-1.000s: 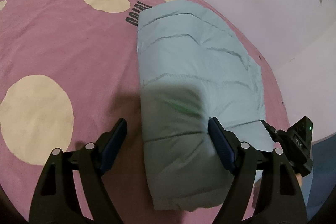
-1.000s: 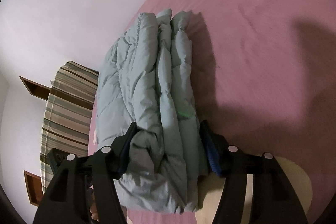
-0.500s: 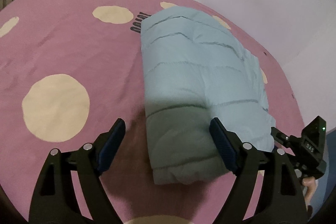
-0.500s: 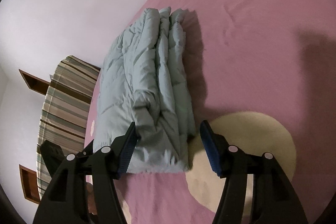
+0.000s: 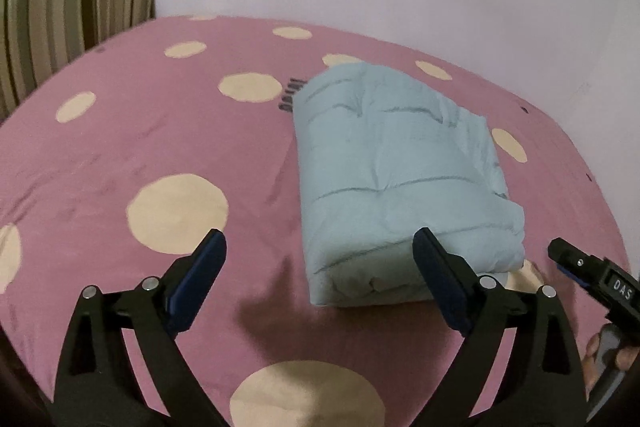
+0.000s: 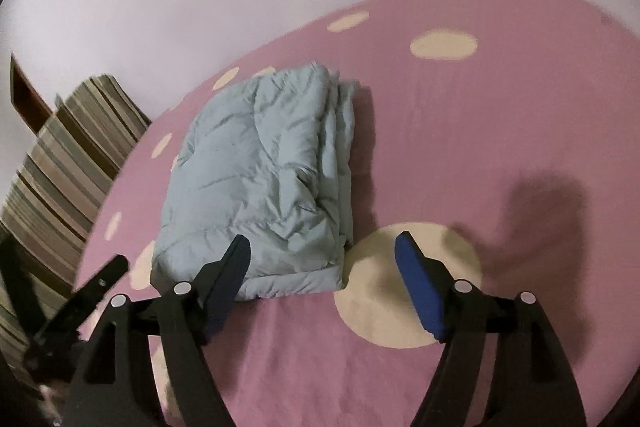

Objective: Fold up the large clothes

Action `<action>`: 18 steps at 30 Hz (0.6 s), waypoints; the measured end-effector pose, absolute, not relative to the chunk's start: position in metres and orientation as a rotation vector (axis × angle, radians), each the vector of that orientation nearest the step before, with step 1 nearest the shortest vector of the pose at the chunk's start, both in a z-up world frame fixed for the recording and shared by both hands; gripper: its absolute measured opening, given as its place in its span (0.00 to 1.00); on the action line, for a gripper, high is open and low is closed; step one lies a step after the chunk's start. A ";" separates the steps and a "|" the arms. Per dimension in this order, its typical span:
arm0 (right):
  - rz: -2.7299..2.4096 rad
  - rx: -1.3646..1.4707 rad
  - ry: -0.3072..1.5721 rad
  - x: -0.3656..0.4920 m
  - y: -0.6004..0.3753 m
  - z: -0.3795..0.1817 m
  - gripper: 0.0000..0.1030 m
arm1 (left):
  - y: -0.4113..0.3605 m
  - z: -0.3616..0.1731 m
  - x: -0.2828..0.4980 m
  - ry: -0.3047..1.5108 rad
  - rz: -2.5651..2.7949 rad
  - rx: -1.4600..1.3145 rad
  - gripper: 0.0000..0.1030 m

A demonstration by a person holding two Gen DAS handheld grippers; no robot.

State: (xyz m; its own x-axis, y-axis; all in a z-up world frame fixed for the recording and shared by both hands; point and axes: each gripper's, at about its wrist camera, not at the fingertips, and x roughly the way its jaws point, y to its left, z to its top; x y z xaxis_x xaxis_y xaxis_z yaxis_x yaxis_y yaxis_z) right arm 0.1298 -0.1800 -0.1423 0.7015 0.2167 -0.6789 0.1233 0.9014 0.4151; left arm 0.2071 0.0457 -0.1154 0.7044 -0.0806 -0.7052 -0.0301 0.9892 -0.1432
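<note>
Folded pale-blue padded jacket [image 5: 400, 179] lies as a compact bundle on the pink spotted bedsheet [image 5: 120, 155]. My left gripper [image 5: 320, 267] and right gripper [image 6: 322, 259] hover clear of it, jaws spreading wider, pinching nothing.

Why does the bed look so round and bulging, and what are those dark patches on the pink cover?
Left wrist view: the fisheye lens bows the pink spotted bedcover into a dome; a soft shadow lies before the folded pale blue padded jacket. Right wrist view: same bulge, dim light, a blurred shadow right of the jacket, and a smeared striped cushion.
</note>
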 end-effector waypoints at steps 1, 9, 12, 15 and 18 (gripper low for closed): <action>0.033 0.421 0.791 0.128 -0.174 -0.136 0.74 | 0.045 -0.111 0.204 0.781 -0.018 -0.140 0.94; -0.038 0.248 0.723 0.111 -0.152 -0.110 0.77 | 0.036 -0.090 0.180 0.722 0.019 -0.081 0.96; -0.033 0.232 0.707 0.103 -0.146 -0.104 0.77 | 0.034 -0.084 0.174 0.710 0.016 -0.086 0.96; -0.032 0.216 0.697 0.097 -0.142 -0.099 0.77 | 0.032 -0.081 0.170 0.702 0.013 -0.095 0.96; -0.026 0.206 0.695 0.094 -0.139 -0.097 0.77 | 0.030 -0.078 0.166 0.694 0.016 -0.090 0.96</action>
